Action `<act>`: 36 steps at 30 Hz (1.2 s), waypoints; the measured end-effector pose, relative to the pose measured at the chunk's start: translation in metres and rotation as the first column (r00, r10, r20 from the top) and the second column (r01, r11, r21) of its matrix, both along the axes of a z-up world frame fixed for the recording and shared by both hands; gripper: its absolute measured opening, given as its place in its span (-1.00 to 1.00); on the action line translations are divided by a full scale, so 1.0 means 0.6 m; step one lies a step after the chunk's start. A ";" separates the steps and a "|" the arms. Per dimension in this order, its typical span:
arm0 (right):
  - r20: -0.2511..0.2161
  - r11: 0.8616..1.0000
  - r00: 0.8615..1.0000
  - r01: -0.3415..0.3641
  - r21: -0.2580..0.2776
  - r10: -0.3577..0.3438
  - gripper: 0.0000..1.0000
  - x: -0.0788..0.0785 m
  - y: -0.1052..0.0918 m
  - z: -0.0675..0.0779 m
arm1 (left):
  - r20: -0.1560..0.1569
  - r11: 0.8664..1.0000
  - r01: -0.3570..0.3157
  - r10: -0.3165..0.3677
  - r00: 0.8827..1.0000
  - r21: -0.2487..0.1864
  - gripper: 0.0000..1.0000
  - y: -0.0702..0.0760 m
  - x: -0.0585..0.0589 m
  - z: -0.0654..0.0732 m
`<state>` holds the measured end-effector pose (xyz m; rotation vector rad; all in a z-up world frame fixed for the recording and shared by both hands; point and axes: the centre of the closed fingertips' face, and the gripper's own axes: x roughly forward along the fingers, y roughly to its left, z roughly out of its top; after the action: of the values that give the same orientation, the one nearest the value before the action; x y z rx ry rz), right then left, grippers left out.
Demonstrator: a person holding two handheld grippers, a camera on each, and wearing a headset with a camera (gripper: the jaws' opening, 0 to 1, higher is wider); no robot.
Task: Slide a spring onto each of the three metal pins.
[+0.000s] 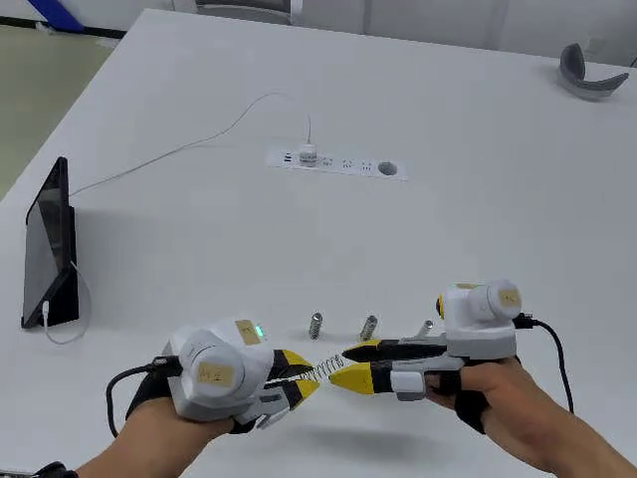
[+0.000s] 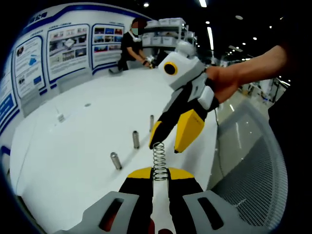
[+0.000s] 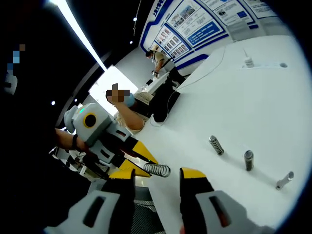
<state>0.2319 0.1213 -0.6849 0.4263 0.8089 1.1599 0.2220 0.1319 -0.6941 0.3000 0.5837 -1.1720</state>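
left hand-held gripper [image 2: 153, 171] clamped on spring [image 2: 158, 157]; right hand-held gripper [image 3: 158, 173] apart; pins [image 1: 368, 326] near, power strip [image 1: 338, 161] beyond.

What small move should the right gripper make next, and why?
Probably close the right gripper on the spring: its open jaws flank the free end, while the left gripper pinches the other end. One pin looks bare.
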 end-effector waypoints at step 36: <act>-0.021 0.996 0.997 -0.078 0.037 0.079 -0.76 -0.018 0.006 0.022 | -0.017 0.991 0.131 -0.132 0.991 -0.023 -0.80 -0.022 -0.013 0.011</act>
<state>0.2213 0.1251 -0.6718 0.4414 0.8315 1.2457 0.2143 0.1188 -0.6878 0.3131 0.5738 -1.3087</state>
